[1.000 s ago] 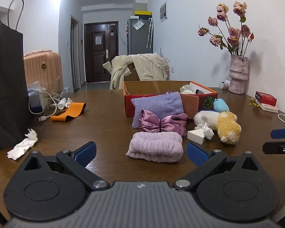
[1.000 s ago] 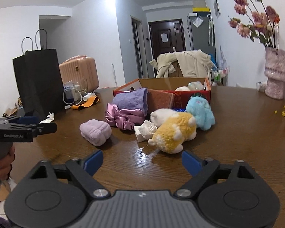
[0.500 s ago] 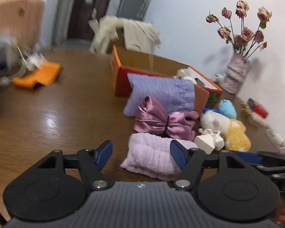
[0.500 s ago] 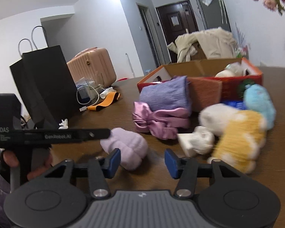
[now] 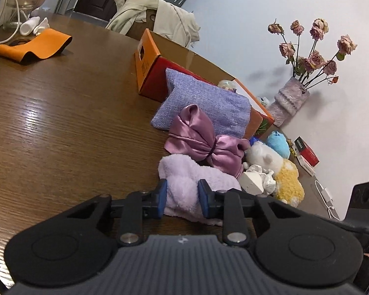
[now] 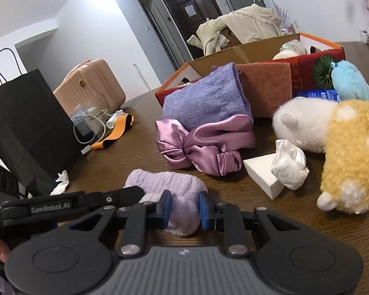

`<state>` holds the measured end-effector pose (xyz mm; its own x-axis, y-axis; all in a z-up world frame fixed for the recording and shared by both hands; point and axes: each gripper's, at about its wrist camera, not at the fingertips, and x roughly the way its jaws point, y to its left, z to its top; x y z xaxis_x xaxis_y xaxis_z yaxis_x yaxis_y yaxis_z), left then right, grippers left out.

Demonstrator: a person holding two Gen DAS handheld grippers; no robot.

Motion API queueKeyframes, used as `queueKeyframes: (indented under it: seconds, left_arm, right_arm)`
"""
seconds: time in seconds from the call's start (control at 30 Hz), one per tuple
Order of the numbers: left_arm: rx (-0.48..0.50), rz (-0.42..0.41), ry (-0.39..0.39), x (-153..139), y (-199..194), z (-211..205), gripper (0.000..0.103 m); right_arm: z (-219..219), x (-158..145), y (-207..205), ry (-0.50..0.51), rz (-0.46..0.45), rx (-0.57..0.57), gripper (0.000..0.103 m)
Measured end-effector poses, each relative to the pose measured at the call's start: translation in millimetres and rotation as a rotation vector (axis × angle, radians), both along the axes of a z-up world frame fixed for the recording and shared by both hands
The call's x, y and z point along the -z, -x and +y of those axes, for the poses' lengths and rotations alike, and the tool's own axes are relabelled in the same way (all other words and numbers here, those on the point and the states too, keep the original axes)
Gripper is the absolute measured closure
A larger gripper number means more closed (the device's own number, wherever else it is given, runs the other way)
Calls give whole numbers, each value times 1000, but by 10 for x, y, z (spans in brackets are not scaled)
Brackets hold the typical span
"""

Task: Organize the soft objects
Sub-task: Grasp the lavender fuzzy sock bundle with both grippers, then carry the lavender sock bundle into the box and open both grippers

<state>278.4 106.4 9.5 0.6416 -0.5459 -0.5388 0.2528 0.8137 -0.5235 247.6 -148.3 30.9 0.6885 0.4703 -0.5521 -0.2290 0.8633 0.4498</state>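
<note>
A fluffy lilac towel roll [image 5: 184, 169] [image 6: 164, 182] lies on the brown table nearest me. My left gripper [image 5: 182, 195] is closing, its blue pads pressing into one end of the roll. My right gripper [image 6: 183, 205] is closing too and pinches the other end. Behind the roll lie a pink satin bow [image 5: 199, 142] [image 6: 199, 147] and a purple cloth [image 5: 204, 103] [image 6: 204, 100] leaning on an open orange-red box [image 5: 155, 73] [image 6: 258, 49]. A white and yellow plush [image 5: 285, 182] [image 6: 344, 142] and a blue plush [image 5: 279, 143] [image 6: 349, 83] lie to the right.
A white block with crumpled tissue [image 6: 265, 174] sits beside the plush. A black paper bag [image 6: 24, 123], cables and an orange strap [image 5: 37, 46] occupy the table's left. A vase of dried roses [image 5: 287, 103] and a small red box [image 5: 307, 154] stand by the wall.
Both grippers moved in and down to the lilac roll and narrowed from wide open until their pads meet its two ends. The left view has rolled.
</note>
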Motion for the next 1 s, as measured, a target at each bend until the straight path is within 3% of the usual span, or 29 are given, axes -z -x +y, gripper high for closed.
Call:
queueKeyframes:
  seconds: [0.3,0.43,0.57,0.77,0.9,1.0]
  left_arm:
    - [2,-58,-21,-141,156,-67,85]
    - [11,-148,1,-515,419,-118,85]
    - [26,-248,17,-1073,377,-161,85]
    - [7,-315,-32,-1850,-312,-404,85]
    - [-35,-253,-29,-2083,-1104,-540,85]
    - [-68,-191,-58,-2040,-1752,-629,85]
  right_arm:
    - [-17,-99,157,-11,-25,-1,85]
    - [-91,-376,339,-8,-87,-16,85]
    - [-219,-850,313,-13,-194,-48,85]
    - [-392,-1695,-346,43,-320,-120,85]
    - [-492,-2107,-1209,74,-289,-167,85]
    - [-410,-2154,-1964,161,-227,-185,85]
